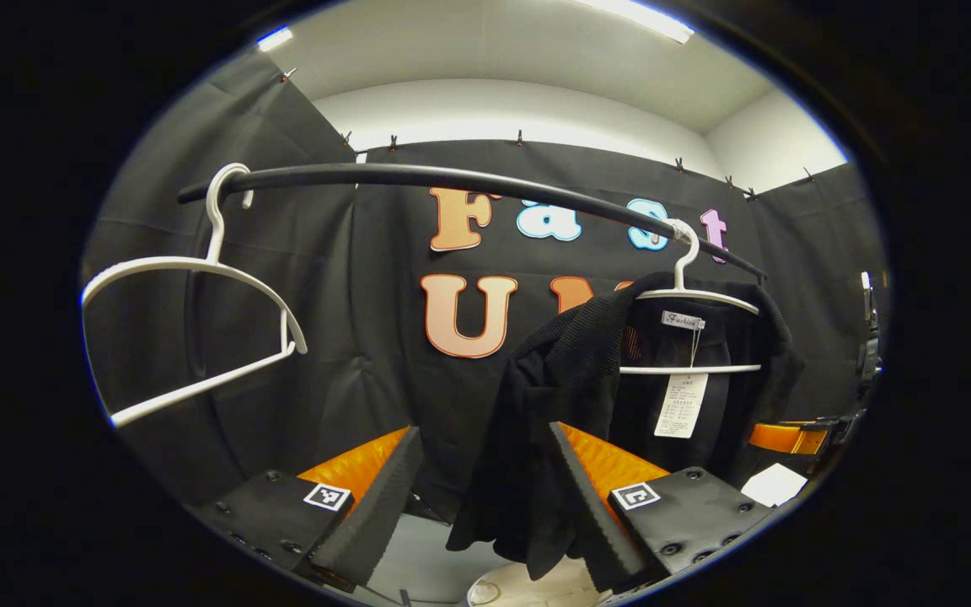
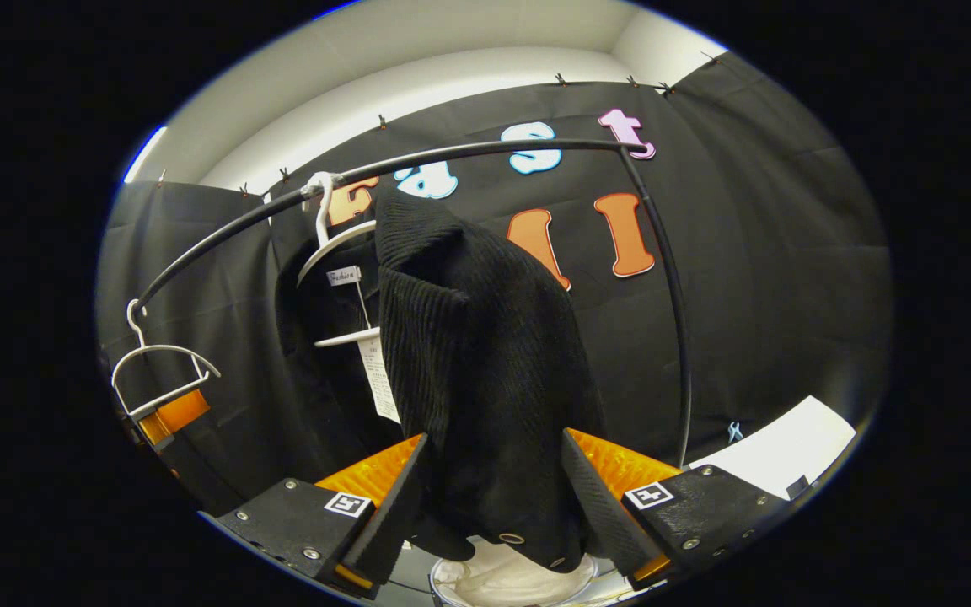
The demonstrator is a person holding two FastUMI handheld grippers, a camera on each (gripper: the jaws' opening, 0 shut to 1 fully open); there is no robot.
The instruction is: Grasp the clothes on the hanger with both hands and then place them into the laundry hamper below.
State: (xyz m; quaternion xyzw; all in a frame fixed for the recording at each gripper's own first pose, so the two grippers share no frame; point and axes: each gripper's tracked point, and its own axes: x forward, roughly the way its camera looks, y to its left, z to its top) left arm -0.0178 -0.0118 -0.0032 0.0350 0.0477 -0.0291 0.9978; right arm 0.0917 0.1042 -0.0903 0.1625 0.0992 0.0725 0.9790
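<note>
Both claws stand open around the hanging garment: in the left gripper view the left claw (image 1: pixel 485 497) has its fingers spread with a drooping black fold between them, and in the right gripper view the right claw (image 2: pixel 494 506) brackets the lower hem, neither pressing the cloth as far as can be seen. Largest in sight is the black jacket (image 2: pixel 477 354), draped on a white hanger (image 1: pixel 692 295) that hooks over the dark rail (image 1: pixel 452 179); part of it hangs loose off one shoulder. Below it, a pale round hamper (image 2: pixel 511 582) peeks out between the right claw's fingers, directly under the hem. To do this step well, each claw likely should close on a thick bunch of fabric, not a thin edge, and then lift slightly so the collar clears the hanger before lowering. An empty hanger (image 1: pixel 199 303) hangs farther along the rail, well apart and not in the way. A paper tag (image 1: pixel 681 405) dangles inside the jacket and could snag; the hanger's crossbar may also catch the lining.
</note>
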